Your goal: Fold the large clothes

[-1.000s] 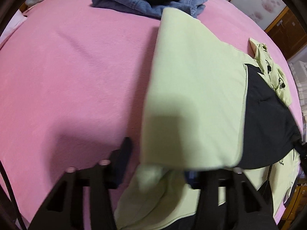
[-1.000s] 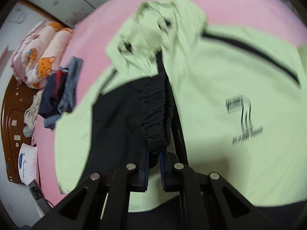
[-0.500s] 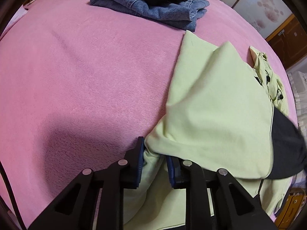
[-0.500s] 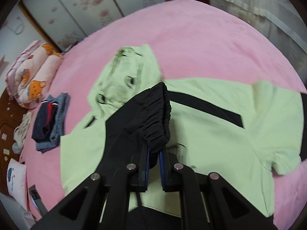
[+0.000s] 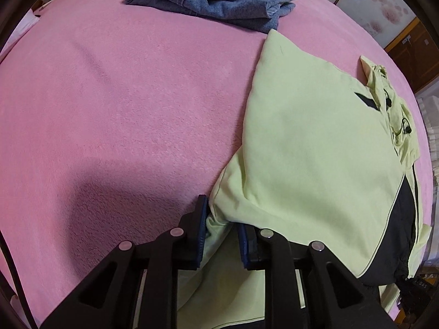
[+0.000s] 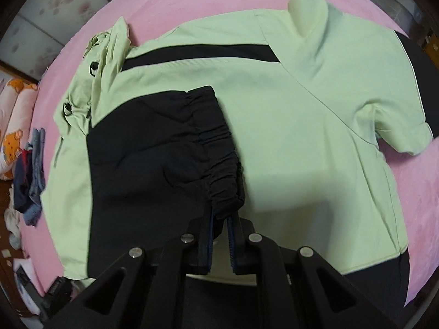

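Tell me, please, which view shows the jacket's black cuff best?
The right wrist view: the gathered black cuff lies centred and sharp, pinched in the right gripper over the jacket. The left wrist view shows only black sleeve fabric at its right edge, no cuff.

Left wrist view: bare pink blanket (image 5: 123, 104) from 8 to 11 o'clock; folded jeans pile (image 5: 219, 2) obstructs at 12 o'clock.
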A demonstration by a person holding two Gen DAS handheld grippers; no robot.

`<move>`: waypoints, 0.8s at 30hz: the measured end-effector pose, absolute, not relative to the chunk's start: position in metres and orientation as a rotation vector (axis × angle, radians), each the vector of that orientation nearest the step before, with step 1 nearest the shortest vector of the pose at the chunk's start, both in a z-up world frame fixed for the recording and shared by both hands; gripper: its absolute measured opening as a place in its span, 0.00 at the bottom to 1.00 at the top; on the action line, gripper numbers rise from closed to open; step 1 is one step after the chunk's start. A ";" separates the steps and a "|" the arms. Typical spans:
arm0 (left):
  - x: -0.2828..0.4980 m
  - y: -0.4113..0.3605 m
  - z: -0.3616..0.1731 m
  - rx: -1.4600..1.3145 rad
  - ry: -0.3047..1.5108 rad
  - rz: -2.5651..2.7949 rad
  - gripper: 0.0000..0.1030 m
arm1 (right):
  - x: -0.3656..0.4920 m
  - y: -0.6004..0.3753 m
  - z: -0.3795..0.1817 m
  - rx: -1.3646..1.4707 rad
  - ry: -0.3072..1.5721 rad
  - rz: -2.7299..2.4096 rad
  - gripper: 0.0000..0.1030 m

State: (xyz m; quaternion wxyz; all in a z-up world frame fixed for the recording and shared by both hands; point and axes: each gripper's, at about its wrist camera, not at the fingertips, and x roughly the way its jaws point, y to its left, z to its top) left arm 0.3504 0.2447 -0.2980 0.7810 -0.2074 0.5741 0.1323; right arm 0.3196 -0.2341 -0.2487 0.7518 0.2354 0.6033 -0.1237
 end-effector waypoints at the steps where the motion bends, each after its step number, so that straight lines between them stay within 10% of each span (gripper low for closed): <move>1: 0.352 0.243 -0.299 -0.439 1.243 0.285 0.18 | 0.321 -0.232 -0.251 0.486 1.314 -0.270 0.08; 18: 0.337 0.216 -0.261 -0.241 1.221 0.240 0.18 | 0.337 -0.225 -0.250 0.398 1.263 -0.273 0.11; 24: 0.330 0.192 -0.224 -0.137 1.193 0.178 0.18 | 0.329 -0.228 -0.228 0.344 1.217 -0.304 0.33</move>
